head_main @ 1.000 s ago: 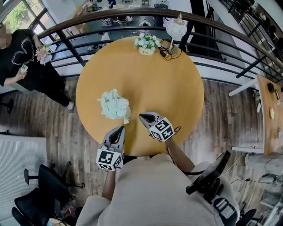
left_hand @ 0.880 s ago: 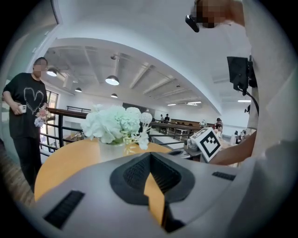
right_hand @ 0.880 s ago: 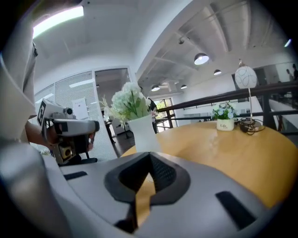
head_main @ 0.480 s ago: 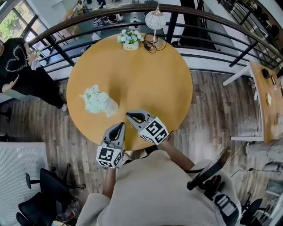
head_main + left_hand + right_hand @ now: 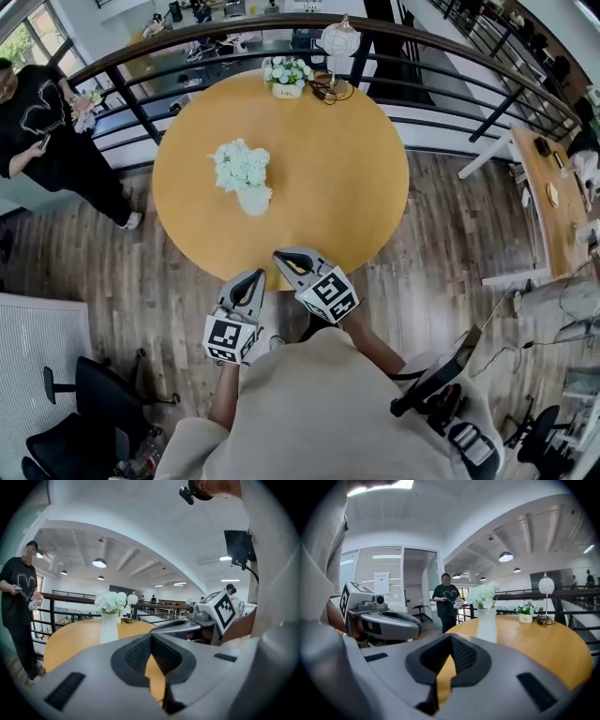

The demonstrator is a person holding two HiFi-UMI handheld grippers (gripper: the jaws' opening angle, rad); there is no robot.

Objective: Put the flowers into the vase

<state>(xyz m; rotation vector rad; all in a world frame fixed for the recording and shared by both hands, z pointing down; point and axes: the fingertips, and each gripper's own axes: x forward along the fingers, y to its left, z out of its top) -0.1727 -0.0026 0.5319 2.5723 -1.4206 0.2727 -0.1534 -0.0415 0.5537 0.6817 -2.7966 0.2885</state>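
A white vase [image 5: 253, 200] stands upright on the round wooden table [image 5: 347, 169], left of its middle, with a bunch of pale green-white flowers [image 5: 241, 165] in it. Both grippers hang at the table's near rim, well short of the vase. My left gripper [image 5: 254, 277] is shut and empty; its own view shows the vase [image 5: 108, 626] and flowers [image 5: 111, 602] ahead, left of its jaws [image 5: 151, 638]. To its right, my right gripper [image 5: 285, 259] is shut and empty too; the vase [image 5: 486, 625] stands ahead, right of its jaws [image 5: 451, 638].
A small pot of flowers [image 5: 287, 75] and a globe lamp [image 5: 339, 39] with a cable sit at the table's far edge. A dark railing [image 5: 450, 70] curves behind. A person in black [image 5: 37, 122] stands at left. A desk [image 5: 548, 178] is at right.
Both grippers have drawn back from the vase to the table's near rim, still shut and empty. The vase with flowers now lies farther from them.
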